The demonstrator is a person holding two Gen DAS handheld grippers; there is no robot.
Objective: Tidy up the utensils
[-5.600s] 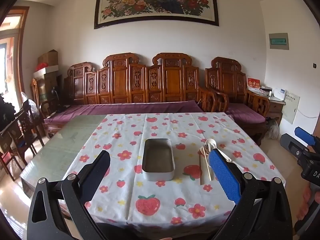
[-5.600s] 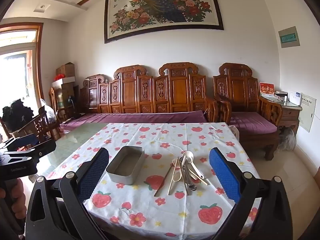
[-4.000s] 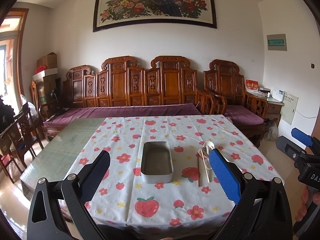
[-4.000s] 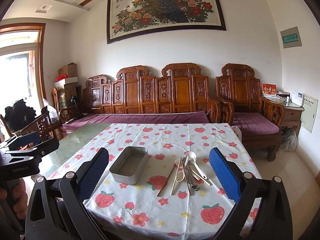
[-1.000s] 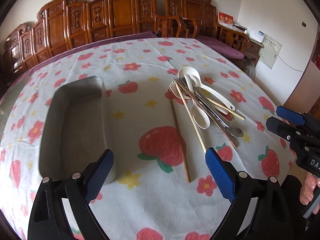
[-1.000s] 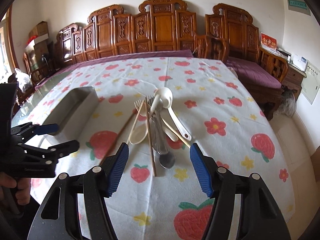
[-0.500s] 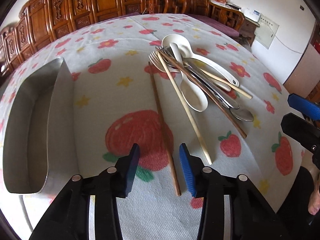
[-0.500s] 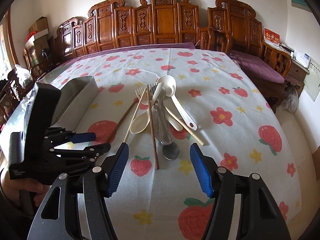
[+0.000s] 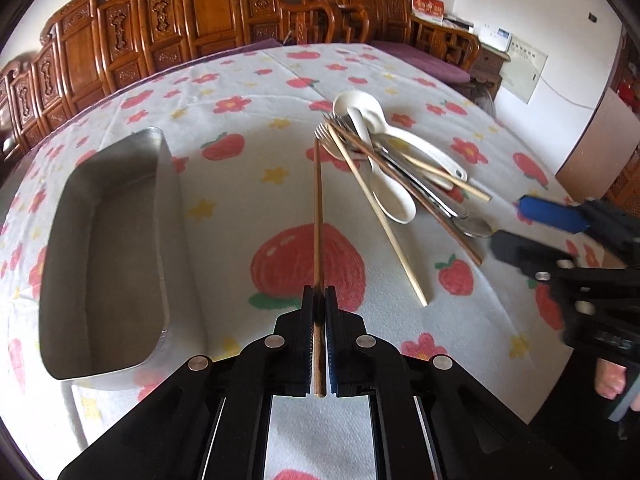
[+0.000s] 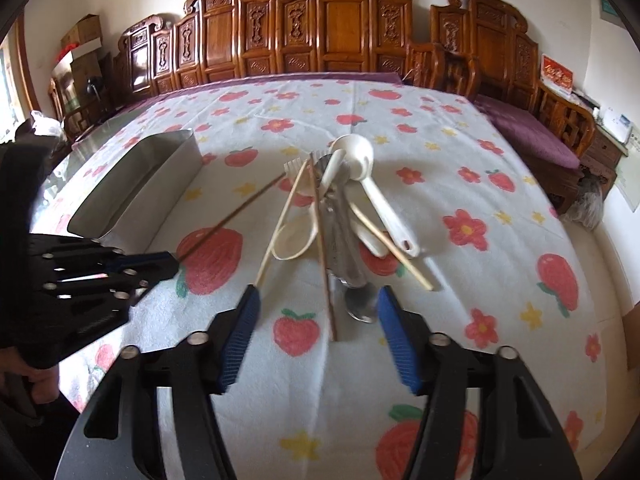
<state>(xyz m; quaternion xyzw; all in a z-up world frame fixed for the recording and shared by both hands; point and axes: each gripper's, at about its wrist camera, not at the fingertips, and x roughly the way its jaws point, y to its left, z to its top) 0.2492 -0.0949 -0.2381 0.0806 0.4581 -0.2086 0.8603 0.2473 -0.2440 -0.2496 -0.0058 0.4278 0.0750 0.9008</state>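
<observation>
Left tongs (image 9: 319,300) clamp the dark chopstick (image 9: 317,216) near its end: light, stiff, slippery. Right tongs (image 10: 318,316), half-wide and closing, straddle the utensil pile (image 10: 340,208).

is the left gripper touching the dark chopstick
Touching. The left wrist view shows the left gripper shut on the dark chopstick, which runs between both pads with no gap on either side.

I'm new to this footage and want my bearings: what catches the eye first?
The left hand-held gripper is shut on a dark wooden chopstick, over the strawberry tablecloth. Right of it lies a heap of spoons, forks and chopsticks, with the closing right hand-held gripper near it. A metal tray sits left.
</observation>
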